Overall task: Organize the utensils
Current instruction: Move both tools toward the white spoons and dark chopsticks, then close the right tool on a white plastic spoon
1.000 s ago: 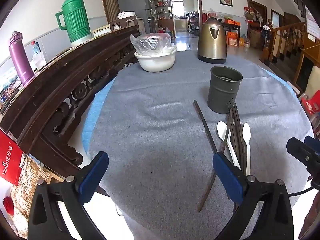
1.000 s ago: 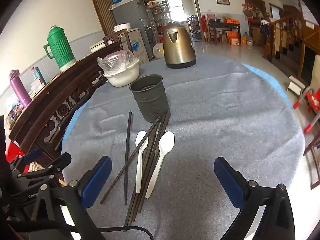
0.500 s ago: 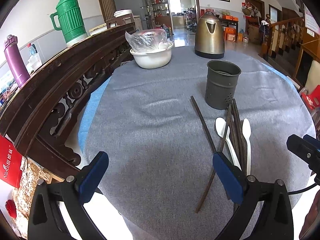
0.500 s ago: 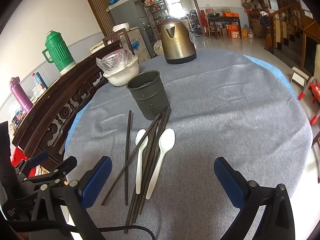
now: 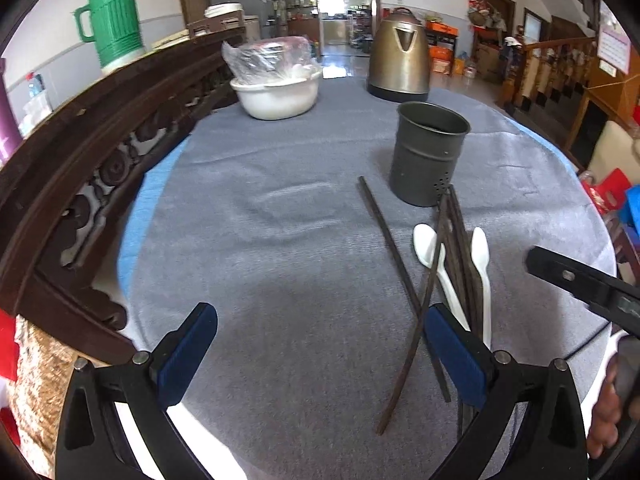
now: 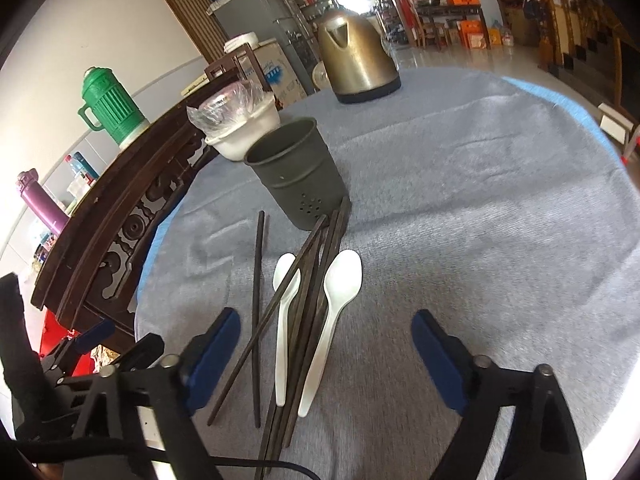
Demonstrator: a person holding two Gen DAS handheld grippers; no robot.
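Several dark chopsticks (image 6: 312, 280) and two white plastic spoons (image 6: 338, 292) lie on the grey table cloth just in front of a dark metal utensil holder (image 6: 298, 182), which stands upright. My right gripper (image 6: 326, 344) is open and empty, low over the near ends of the spoons and chopsticks. My left gripper (image 5: 320, 344) is open and empty, to the left of the pile; its right finger (image 5: 456, 350) overlaps the chopstick ends (image 5: 404, 364). The spoons (image 5: 434, 256) and holder (image 5: 430, 160) also show in the left wrist view.
A brass kettle (image 5: 400, 60) and a white bowl covered with plastic (image 5: 276, 84) stand at the far side of the table. A carved dark wooden rail (image 5: 80, 152) runs along the left, with a green thermos (image 5: 114, 16) on it. The table edge (image 6: 616, 152) curves at right.
Both grippers have moved forward and lower toward the utensil pile. The right gripper has tilted left. Nothing on the table has moved.
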